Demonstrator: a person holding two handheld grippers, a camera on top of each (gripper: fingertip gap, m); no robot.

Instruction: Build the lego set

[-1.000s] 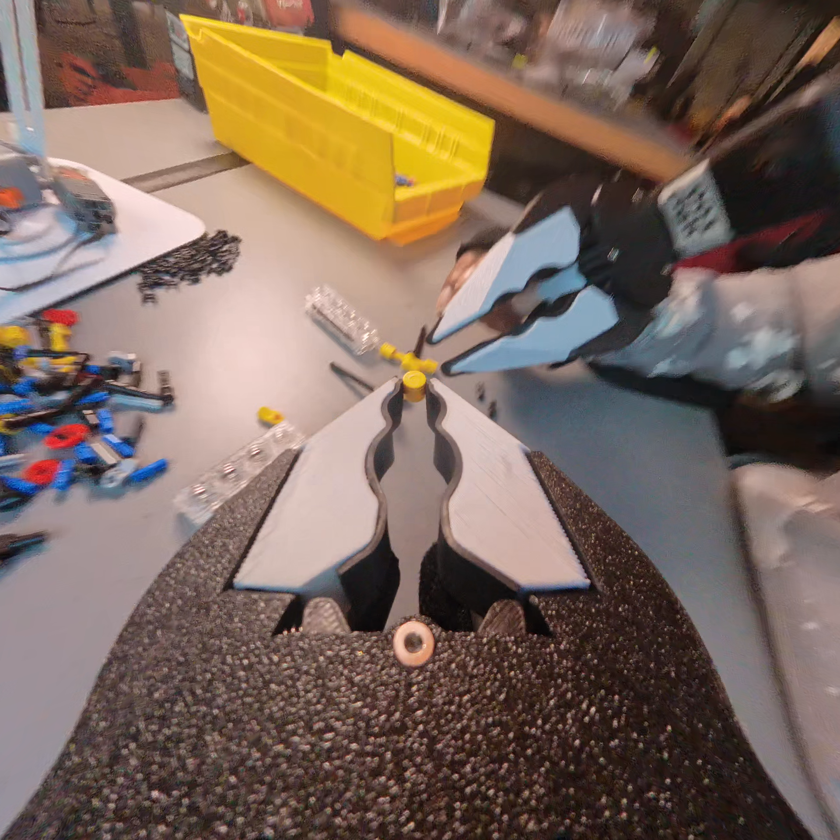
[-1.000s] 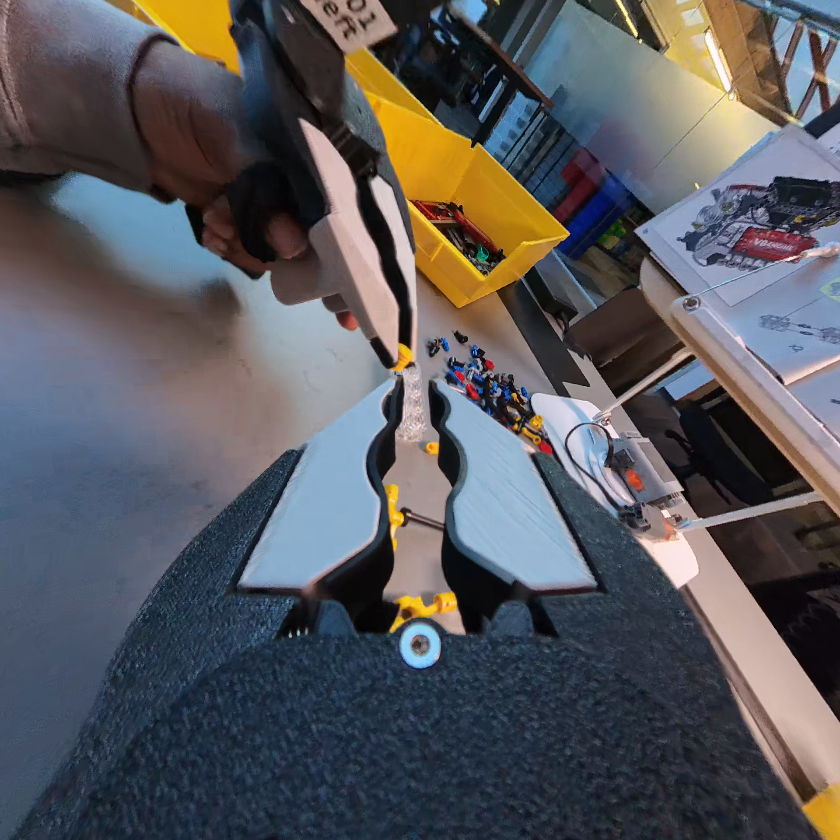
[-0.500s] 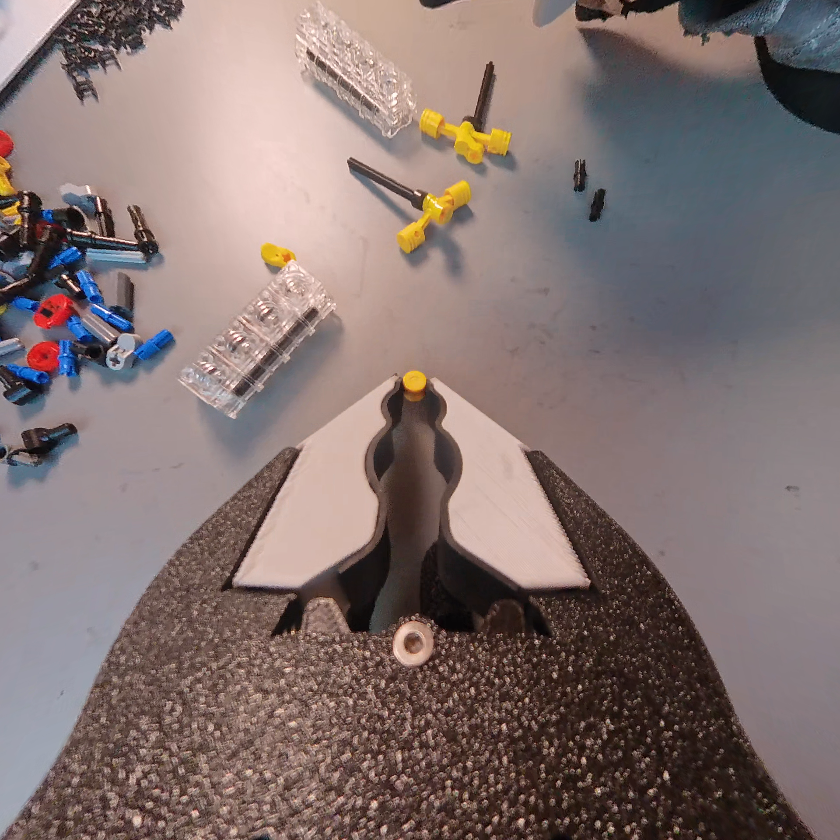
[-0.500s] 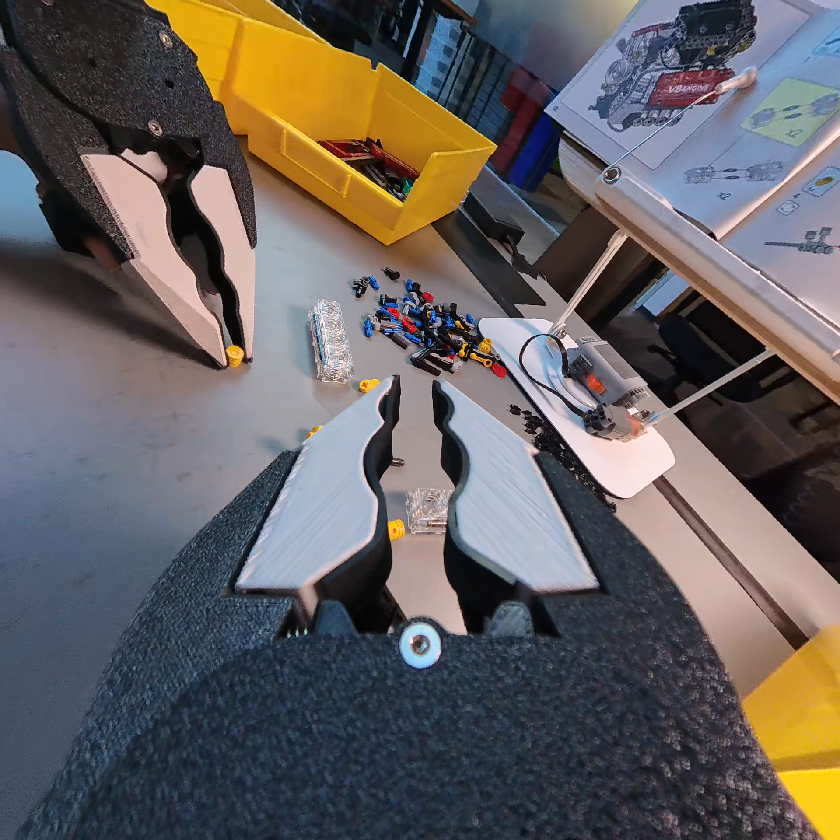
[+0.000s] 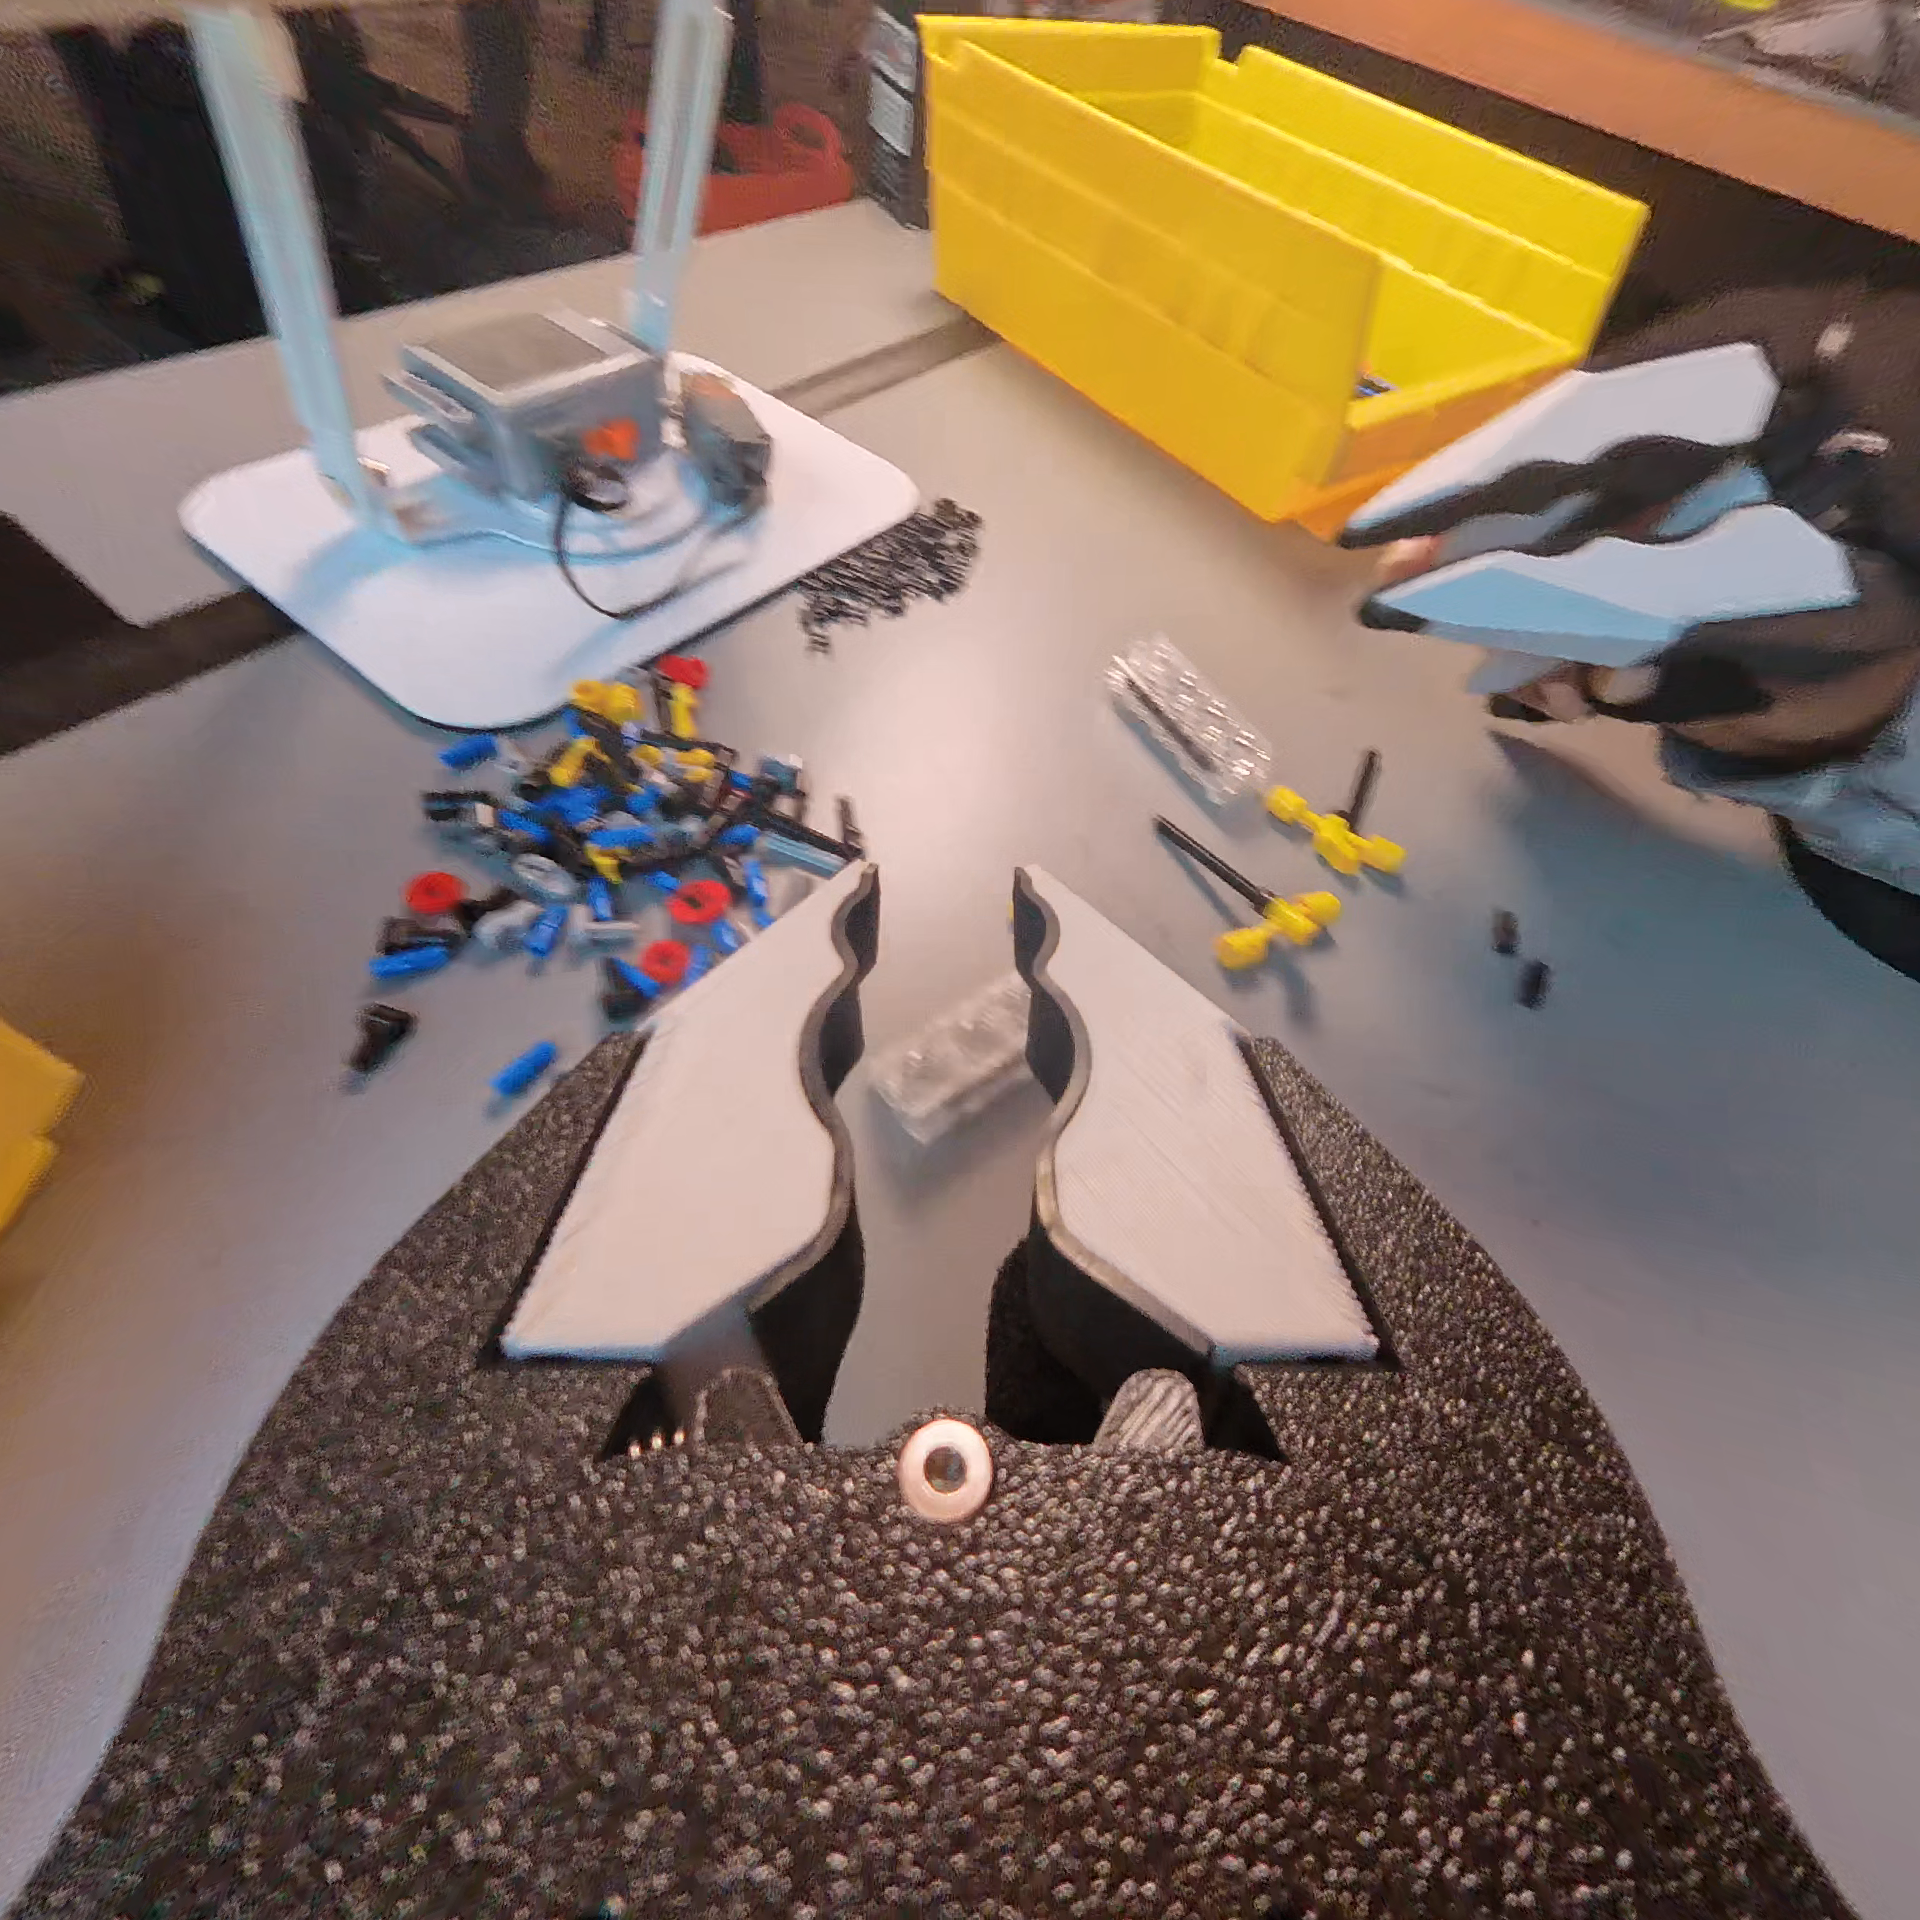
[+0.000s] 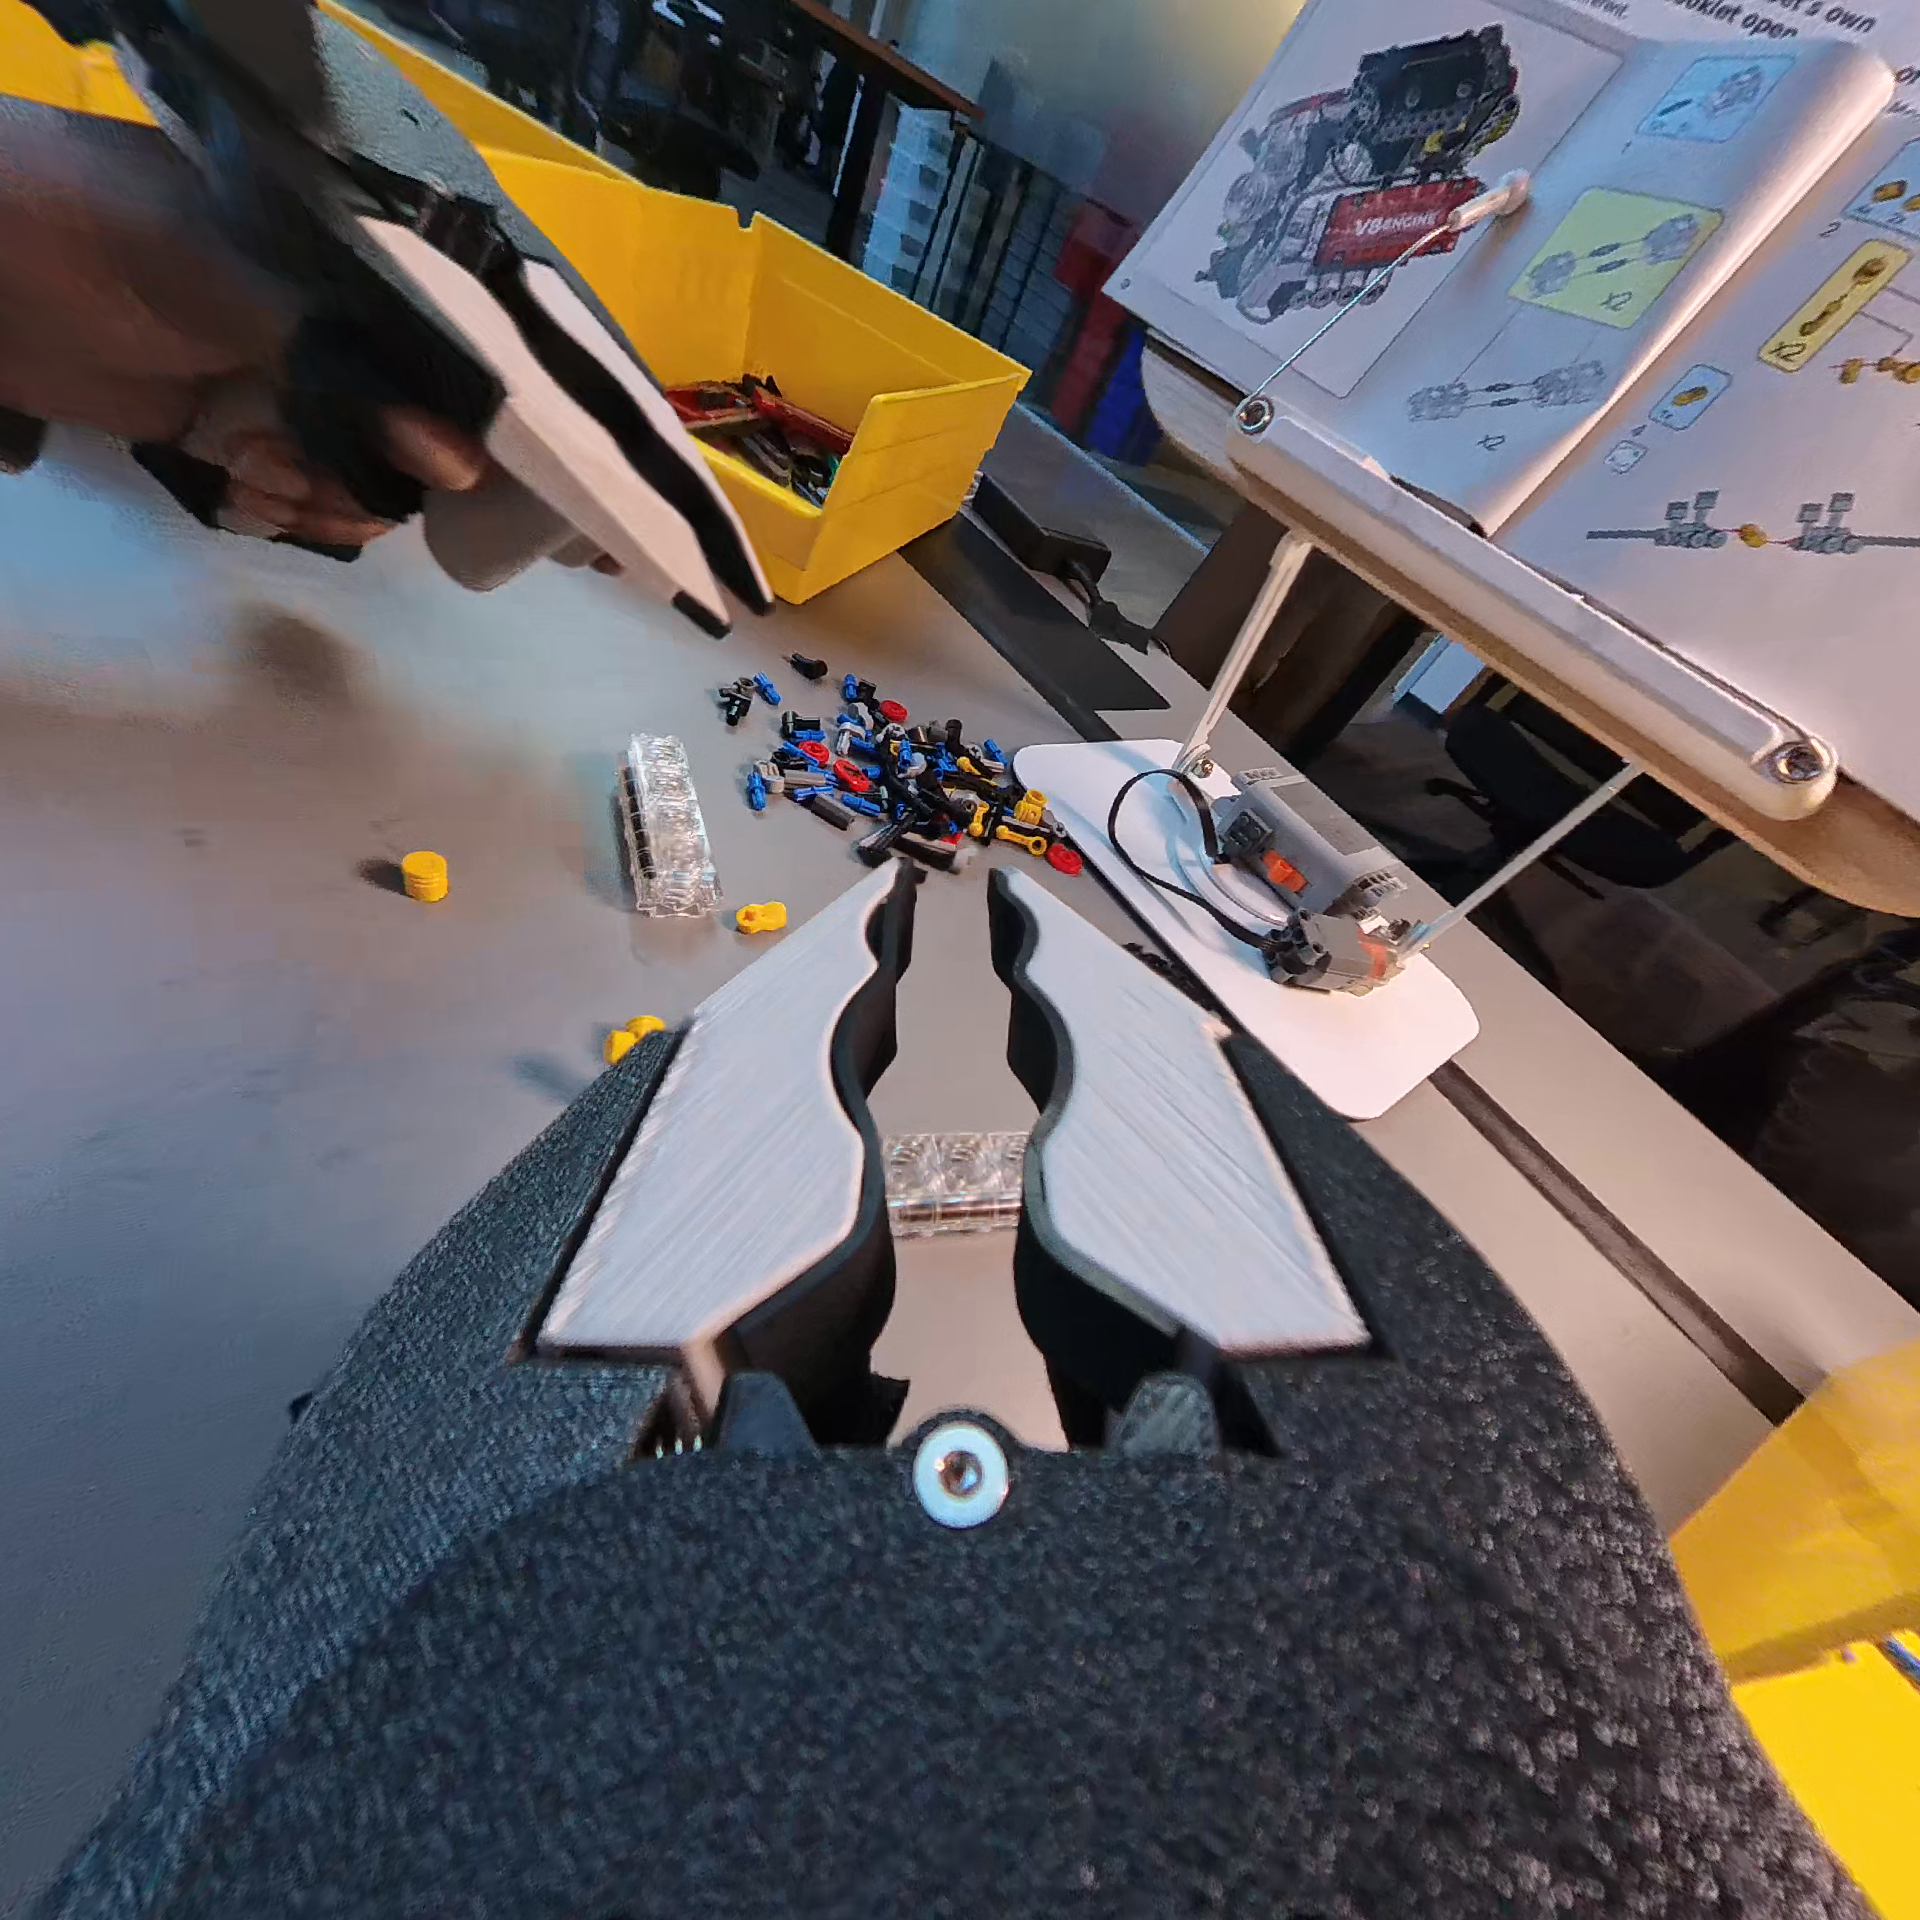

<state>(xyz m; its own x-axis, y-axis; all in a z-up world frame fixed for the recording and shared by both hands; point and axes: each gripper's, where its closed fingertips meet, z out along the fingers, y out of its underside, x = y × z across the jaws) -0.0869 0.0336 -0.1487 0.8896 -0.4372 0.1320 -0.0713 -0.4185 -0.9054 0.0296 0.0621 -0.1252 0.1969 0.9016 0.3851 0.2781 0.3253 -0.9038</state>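
While both hand-held tools hang above the grey tabletop [image 5: 1558, 1195], neither holds anything. The left gripper [image 5: 940, 904] has its grey fingers spread and empty. A clear studded plastic brick [image 5: 961, 1060] lies on the surface below the gap, untouched. The right gripper [image 6: 951, 878] is likewise parted, by a narrower gap, with nothing between its fingers; a second clear studded brick [image 6: 956, 1179] lies beneath it. A small yellow round stud [image 6: 424, 875] sits alone on the tabletop, apart from both tools. Two yellow connectors on black axles [image 5: 1278, 920] lie near the second brick. A loose heap of small blue, black, red and yellow parts [image 5: 623, 852] lies just beside the white base plate [image 5: 468, 634] of a document stand, which carries a grey motor block with a black cable [image 5: 520, 405]. A yellow plastic bin [image 5: 1195, 260] stands at the far edge. On the stand, a printed instruction sheet [image 6: 1455, 208] shows a model drawing, part diagrams and text, which is not transcribed here. No brand marking is legible on either tool.
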